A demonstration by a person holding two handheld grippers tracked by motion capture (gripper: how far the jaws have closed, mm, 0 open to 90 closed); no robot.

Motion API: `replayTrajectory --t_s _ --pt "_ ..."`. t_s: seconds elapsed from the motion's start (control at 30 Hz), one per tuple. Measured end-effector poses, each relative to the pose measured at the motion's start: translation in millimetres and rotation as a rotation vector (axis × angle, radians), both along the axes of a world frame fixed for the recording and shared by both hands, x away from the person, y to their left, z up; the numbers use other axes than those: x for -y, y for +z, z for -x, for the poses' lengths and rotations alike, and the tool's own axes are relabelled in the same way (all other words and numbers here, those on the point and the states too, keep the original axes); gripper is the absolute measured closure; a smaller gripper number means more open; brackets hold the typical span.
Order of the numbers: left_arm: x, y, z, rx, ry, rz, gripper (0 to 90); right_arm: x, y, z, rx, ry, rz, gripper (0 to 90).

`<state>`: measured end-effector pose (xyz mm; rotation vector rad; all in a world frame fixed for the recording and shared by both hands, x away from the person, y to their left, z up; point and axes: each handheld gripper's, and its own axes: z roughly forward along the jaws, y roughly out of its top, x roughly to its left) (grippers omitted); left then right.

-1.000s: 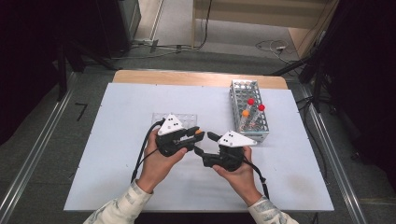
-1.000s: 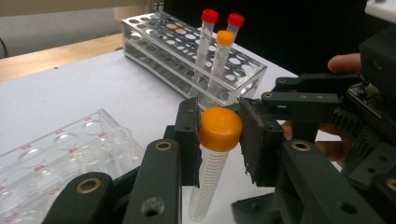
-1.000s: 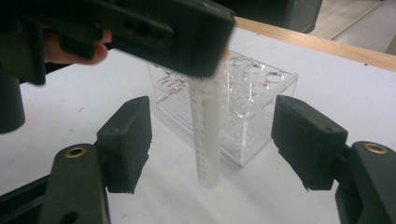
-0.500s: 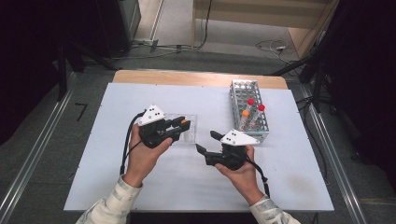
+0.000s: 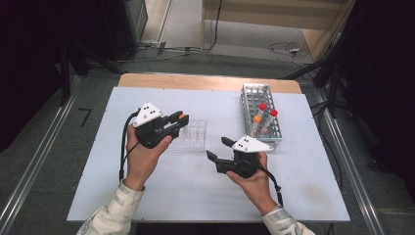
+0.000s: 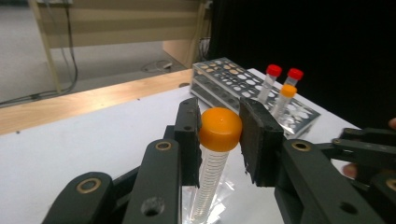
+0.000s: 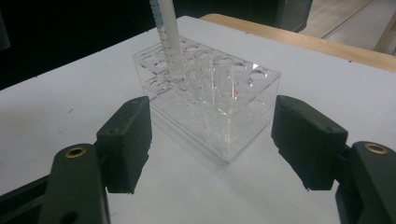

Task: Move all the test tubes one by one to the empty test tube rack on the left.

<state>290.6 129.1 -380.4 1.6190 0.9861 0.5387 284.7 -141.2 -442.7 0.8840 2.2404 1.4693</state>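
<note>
Left claw (image 6: 219,135) pinches tube (image 6: 212,172) by orange cap (image 6: 220,128) — we hold it upright, tip at hole of clear rack (image 7: 219,112). Right claw (image 7: 210,140) gapes empty, facing that rack on table (image 5: 147,196). We judge tube light, stiff plastic, smooth and slippery — grip at cap, or just under it, seems best; squeeze gently. Metal rack (image 5: 262,115) with three capped tubes stands well apart.
</note>
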Motion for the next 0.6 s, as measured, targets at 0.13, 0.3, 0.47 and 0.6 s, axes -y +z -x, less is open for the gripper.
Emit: replayTrajectory --t_s 0.13,0.3,0.47,0.6 --pt "-0.6 -3.7 -4.4 0.006 0.018 -0.006 70.9 1.7 0.8 -0.5 0.005 -0.005 0.003 27.3" --pt "1.9 -7.0 -8.4 0.011 0.030 -0.014 70.8 3.9 1.0 -1.3 0.009 -0.011 0.005 27.5" --pt "6.2 -12.3 -10.8 0.009 0.039 -0.045 70.8 4.7 1.8 -0.6 0.010 -0.011 0.002 27.5" --pt "9.6 -20.8 -13.1 -0.003 0.041 -0.063 70.8 5.6 1.8 -1.0 0.009 -0.015 0.003 27.7"
